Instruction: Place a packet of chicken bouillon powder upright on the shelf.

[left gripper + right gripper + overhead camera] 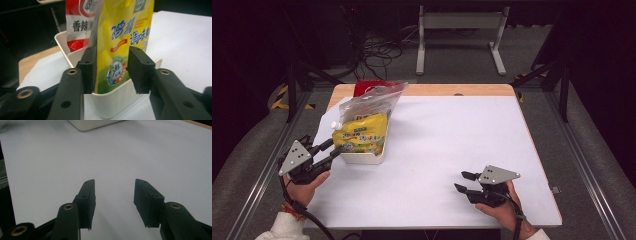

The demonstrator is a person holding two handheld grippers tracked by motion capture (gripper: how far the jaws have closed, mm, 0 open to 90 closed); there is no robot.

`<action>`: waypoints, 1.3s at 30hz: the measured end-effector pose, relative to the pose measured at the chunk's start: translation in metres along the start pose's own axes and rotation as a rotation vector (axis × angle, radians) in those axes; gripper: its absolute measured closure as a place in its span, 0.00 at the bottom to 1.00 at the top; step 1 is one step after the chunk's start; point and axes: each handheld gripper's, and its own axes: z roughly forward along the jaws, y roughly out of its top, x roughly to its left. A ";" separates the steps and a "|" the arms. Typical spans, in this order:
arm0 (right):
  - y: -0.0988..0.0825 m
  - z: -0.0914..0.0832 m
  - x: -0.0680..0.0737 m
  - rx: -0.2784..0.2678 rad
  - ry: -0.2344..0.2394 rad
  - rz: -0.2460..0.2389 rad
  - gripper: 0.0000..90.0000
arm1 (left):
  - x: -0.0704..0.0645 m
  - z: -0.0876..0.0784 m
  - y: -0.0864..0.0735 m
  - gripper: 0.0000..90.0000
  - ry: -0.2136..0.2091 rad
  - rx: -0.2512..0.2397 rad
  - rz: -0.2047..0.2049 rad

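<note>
Now the left gripper point(333, 148) sits at the left edge of the white table point(452, 150), its jaws spread to either side of the yellow pouch point(122, 42) without pressing it. That pouch stands upright in the cream tub point(364, 156), which rests near the table's left edge, toward the far corner. Behind it in the same tub are a red packet point(77, 25) and a clear plastic bag point(372, 100). Near the front edge, toward the right corner, the right gripper point(465, 181) rests low over bare table, jaws parted with nothing between them.
</note>
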 end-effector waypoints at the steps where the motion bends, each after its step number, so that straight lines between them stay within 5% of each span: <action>1: 0.000 0.000 0.000 0.000 0.000 0.000 0.58 | 0.000 0.000 0.000 0.65 0.000 0.000 0.000; 11: 0.002 -0.002 -0.002 -0.004 -0.020 -0.006 0.57 | -0.017 -0.006 -0.003 0.49 -0.005 0.013 -0.013; 30: 0.002 -0.009 -0.006 -0.001 -0.054 -0.019 0.56 | -0.068 0.019 -0.005 0.31 -0.153 0.096 0.042; 39: -0.001 -0.014 -0.010 0.008 -0.091 -0.022 0.50 | -0.090 0.031 -0.008 0.21 -0.190 0.143 0.056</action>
